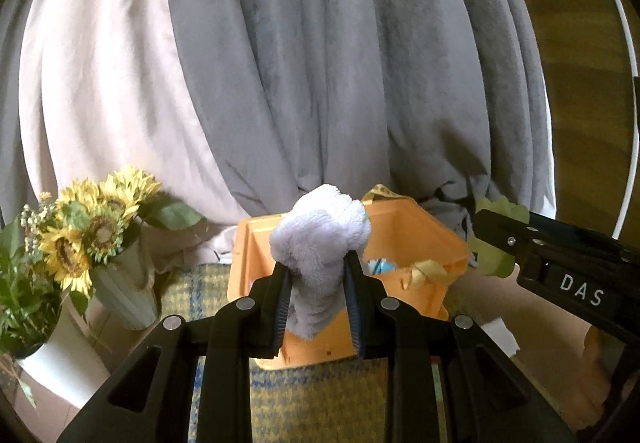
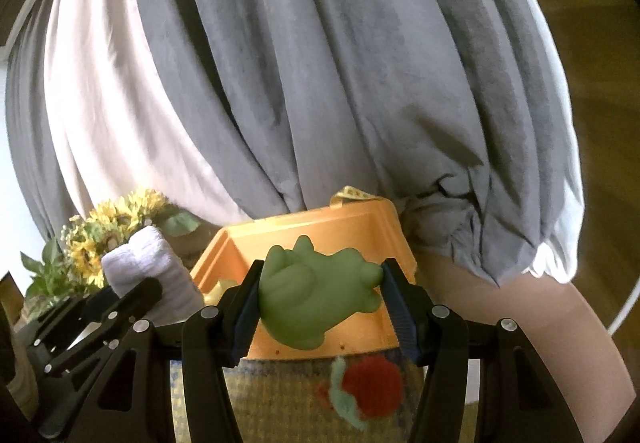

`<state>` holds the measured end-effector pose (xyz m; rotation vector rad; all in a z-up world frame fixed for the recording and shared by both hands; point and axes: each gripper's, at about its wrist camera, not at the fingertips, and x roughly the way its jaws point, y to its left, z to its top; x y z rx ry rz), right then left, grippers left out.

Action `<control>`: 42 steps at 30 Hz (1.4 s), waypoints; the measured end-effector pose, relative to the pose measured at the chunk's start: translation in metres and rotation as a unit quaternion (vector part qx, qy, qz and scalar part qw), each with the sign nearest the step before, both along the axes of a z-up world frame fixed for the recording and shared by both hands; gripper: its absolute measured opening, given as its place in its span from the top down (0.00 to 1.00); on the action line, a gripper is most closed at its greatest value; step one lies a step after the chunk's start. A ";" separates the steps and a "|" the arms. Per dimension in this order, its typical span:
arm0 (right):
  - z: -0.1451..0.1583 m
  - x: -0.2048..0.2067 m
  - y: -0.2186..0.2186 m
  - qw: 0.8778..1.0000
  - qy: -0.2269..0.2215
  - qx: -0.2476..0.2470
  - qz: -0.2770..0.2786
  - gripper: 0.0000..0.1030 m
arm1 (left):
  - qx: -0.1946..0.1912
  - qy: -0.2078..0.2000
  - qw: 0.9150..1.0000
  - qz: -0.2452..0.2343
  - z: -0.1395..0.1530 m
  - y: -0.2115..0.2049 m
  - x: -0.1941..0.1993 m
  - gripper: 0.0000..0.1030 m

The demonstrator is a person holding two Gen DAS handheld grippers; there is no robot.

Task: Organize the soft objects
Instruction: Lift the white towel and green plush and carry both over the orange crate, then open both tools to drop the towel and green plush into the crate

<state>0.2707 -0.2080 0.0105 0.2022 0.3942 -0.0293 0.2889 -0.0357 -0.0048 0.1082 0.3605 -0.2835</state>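
My left gripper (image 1: 316, 275) is shut on a fluffy white plush cloth (image 1: 320, 235) and holds it above the near edge of an orange plastic bin (image 1: 404, 231). My right gripper (image 2: 320, 287) is shut on a soft green toy (image 2: 316, 291) and holds it over the same orange bin (image 2: 360, 227). The left gripper with the white cloth (image 2: 140, 267) shows at the left of the right wrist view. The right gripper (image 1: 560, 263) with the green toy (image 1: 496, 239) shows at the right of the left wrist view. A red knitted toy with a green part (image 2: 372, 387) lies on the mat below the bin.
A yellow-blue woven mat (image 1: 320, 403) lies under the bin. Two vases of sunflowers (image 1: 88, 235) stand at the left. Grey and white curtains (image 1: 300, 63) hang behind. A yellow ribbon (image 1: 424, 271) and a blue-white item lie in the bin.
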 end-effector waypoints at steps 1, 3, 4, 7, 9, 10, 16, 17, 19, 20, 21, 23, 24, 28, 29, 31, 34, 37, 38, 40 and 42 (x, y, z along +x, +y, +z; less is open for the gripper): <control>0.001 0.005 -0.001 1.000 0.000 0.001 0.003 0.43 | 0.000 -0.002 1.000 0.001 0.001 -0.001 0.004 0.75; 0.003 0.016 -0.002 1.000 0.000 0.001 0.007 0.43 | 0.000 -0.004 1.000 0.004 0.002 -0.003 0.012 0.75; 0.004 0.021 -0.002 1.000 0.002 -0.002 0.007 0.43 | -0.001 -0.004 1.000 0.005 0.002 -0.004 0.017 0.75; 0.004 0.039 -0.001 1.000 0.011 -0.006 0.015 0.43 | -0.001 -0.008 1.000 0.009 0.004 -0.005 0.029 0.75; 0.005 0.048 -0.001 1.000 0.012 -0.008 0.020 0.43 | 0.000 -0.010 1.000 0.009 0.005 -0.007 0.036 0.75; 0.006 0.052 -0.001 1.000 0.012 -0.009 0.023 0.43 | -0.001 -0.012 1.000 0.009 0.006 -0.008 0.040 0.75; 0.011 0.075 -0.002 0.999 0.005 -0.016 0.030 0.43 | -0.006 -0.011 1.000 0.010 0.007 -0.011 0.066 0.75; 0.012 0.079 -0.002 0.999 0.003 -0.018 0.031 0.43 | -0.006 -0.010 1.000 0.011 0.008 -0.012 0.070 0.75; 0.013 0.088 -0.002 0.999 0.002 -0.022 0.033 0.43 | -0.007 -0.010 1.000 0.011 0.007 -0.013 0.078 0.75; 0.014 0.092 -0.001 0.999 0.003 -0.023 0.033 0.43 | -0.006 -0.009 1.000 0.011 0.006 -0.014 0.083 0.75; 0.013 0.097 -0.002 0.999 0.003 -0.024 0.033 0.43 | -0.006 -0.007 1.000 0.011 0.005 -0.015 0.087 0.75; 0.012 0.105 -0.003 0.999 0.005 -0.027 0.035 0.43 | -0.005 -0.002 1.000 0.009 0.002 -0.017 0.096 0.75; 0.011 0.109 -0.004 0.999 0.006 -0.030 0.034 0.43 | -0.004 0.001 1.000 0.009 0.000 -0.018 0.100 0.75; 0.005 0.127 -0.008 0.999 0.016 -0.034 0.036 0.43 | 0.000 0.010 1.000 0.007 -0.007 -0.024 0.117 0.75; 0.004 0.132 -0.009 0.998 0.020 -0.036 0.037 0.43 | 0.000 0.013 1.000 0.007 -0.009 -0.025 0.121 0.75; 0.000 0.139 -0.012 0.998 0.025 -0.037 0.039 0.43 | 0.004 0.020 1.000 0.007 -0.014 -0.027 0.130 0.75; -0.005 0.151 -0.014 0.998 0.037 -0.037 0.045 0.43 | 0.008 0.035 0.999 0.004 -0.022 -0.031 0.142 0.75; -0.011 0.164 -0.015 0.997 0.053 -0.040 0.049 0.43 | 0.011 0.046 0.999 0.004 -0.029 -0.032 0.154 0.75; -0.014 0.168 -0.015 0.996 0.056 -0.041 0.049 0.43 | 0.012 0.049 0.999 0.004 -0.032 -0.033 0.157 0.74; -0.018 0.175 -0.016 0.996 0.065 -0.043 0.051 0.43 | 0.014 0.058 0.998 0.004 -0.037 -0.034 0.164 0.73; -0.022 0.183 -0.016 0.995 0.077 -0.041 0.055 0.43 | 0.013 0.066 0.998 0.002 -0.040 -0.035 0.168 0.68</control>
